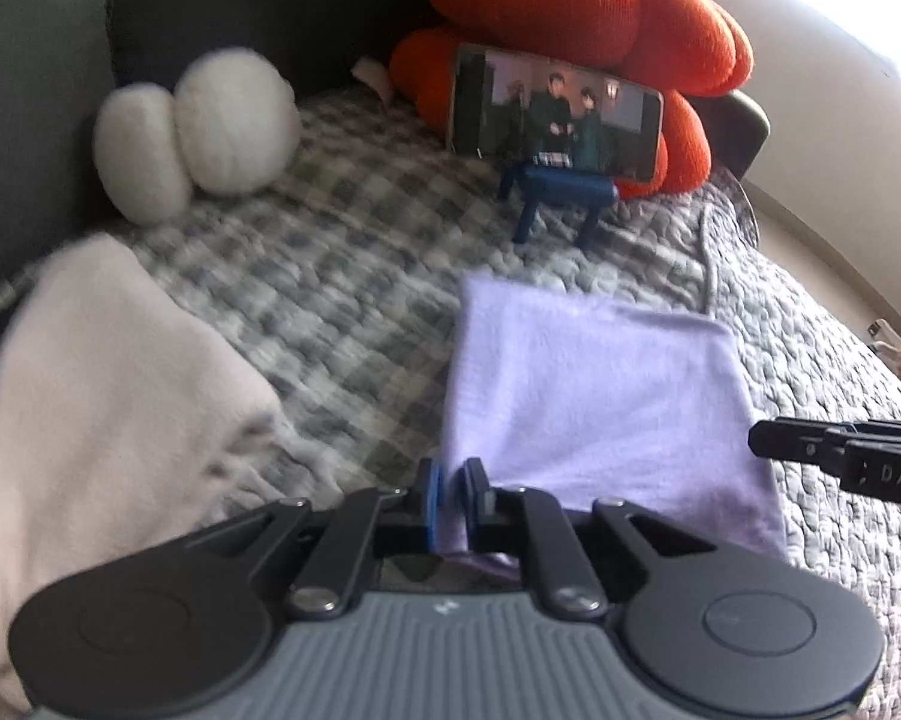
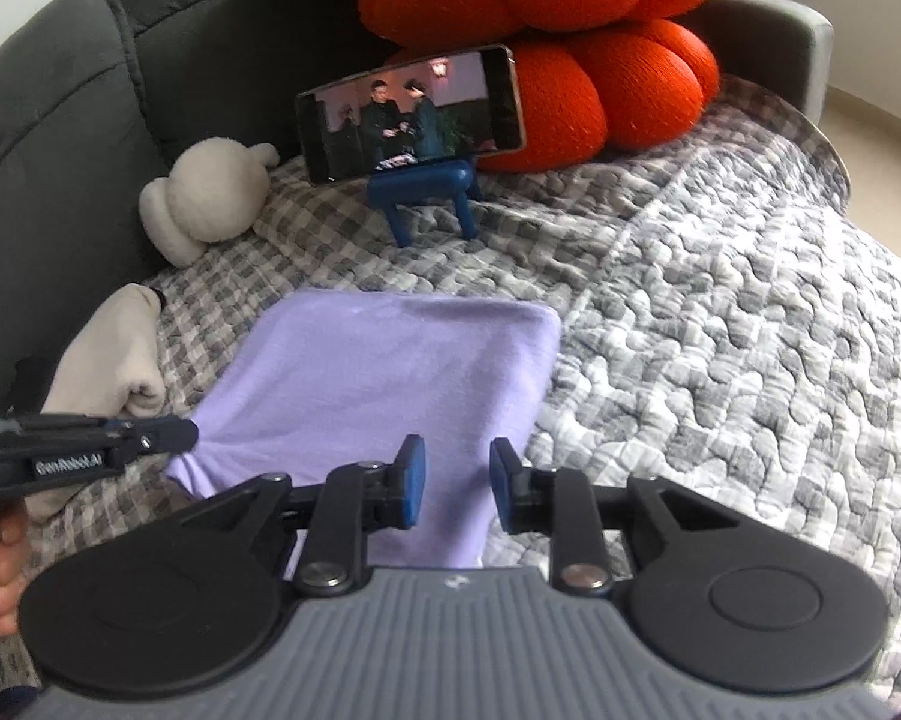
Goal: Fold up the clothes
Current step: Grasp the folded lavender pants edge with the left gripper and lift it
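A folded lilac garment (image 2: pixel 384 372) lies flat on the grey-and-white checked quilt (image 2: pixel 720 312) that covers a dark grey sofa (image 2: pixel 48 120). The left gripper (image 1: pixel 455 489) sits at the near left corner of the garment, its jaws nearly closed with a fold of the lilac cloth pinched between the blue pads. The right gripper (image 2: pixel 455 483) hovers over the near edge of the same garment, jaws parted and nothing between them but the cloth lying below. A folded cream garment (image 1: pixel 108 396) rests on the quilt to the left of the lilac one, near but apart from it. Farther back, a phone (image 2: pixel 411 111) with a video playing stands on a small blue stand (image 2: pixel 429 195), leaning in front of an orange knot cushion (image 2: pixel 576 60). A white plush toy (image 2: pixel 207 204) lies against the sofa back, left of the phone.
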### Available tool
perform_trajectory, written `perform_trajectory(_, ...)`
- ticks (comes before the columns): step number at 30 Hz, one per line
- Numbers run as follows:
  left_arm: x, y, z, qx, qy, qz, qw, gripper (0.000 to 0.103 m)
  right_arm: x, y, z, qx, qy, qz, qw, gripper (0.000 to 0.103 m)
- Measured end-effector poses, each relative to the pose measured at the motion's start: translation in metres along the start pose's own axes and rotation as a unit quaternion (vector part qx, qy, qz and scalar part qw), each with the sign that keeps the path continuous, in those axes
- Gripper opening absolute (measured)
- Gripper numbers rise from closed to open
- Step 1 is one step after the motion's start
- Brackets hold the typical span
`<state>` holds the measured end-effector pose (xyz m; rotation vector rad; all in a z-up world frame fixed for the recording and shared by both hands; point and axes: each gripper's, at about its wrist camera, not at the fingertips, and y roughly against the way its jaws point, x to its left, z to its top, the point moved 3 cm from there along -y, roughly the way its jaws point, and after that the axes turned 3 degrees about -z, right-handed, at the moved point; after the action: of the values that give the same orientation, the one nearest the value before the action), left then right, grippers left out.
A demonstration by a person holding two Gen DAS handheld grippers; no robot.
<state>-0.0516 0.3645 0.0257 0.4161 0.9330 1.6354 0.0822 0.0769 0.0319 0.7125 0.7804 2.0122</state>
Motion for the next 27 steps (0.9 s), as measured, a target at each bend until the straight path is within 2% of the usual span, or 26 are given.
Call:
perform_trajectory(4,-0.001,0.016,0.009,-0.020,-0.008,0.013,0.9997,0.010,0.004,0.000,0.001,-0.005,0.005,0.006,1.000,0.028)
perform_trajectory(9,-0.020,0.015,0.016,-0.027,-0.026,-0.013,0.9992,0.010,0.008,-0.002,0.000,-0.003,0.010,0.011,1.000,0.028)
perform_trajectory(13,-0.040,-0.002,0.014,-0.012,-0.048,-0.025,0.9985,0.010,0.012,-0.005,-0.001,0.002,0.019,0.012,1.000,0.029)
perform_trajectory(18,-0.045,-0.033,0.005,0.029,-0.060,-0.010,0.9978,0.010,0.014,-0.013,-0.005,0.023,0.029,0.012,0.999,0.029)
perform_trajectory(27,-0.039,-0.037,0.000,0.035,-0.050,-0.010,0.9981,0.010,0.016,-0.015,-0.008,0.032,0.033,0.010,0.999,0.028)
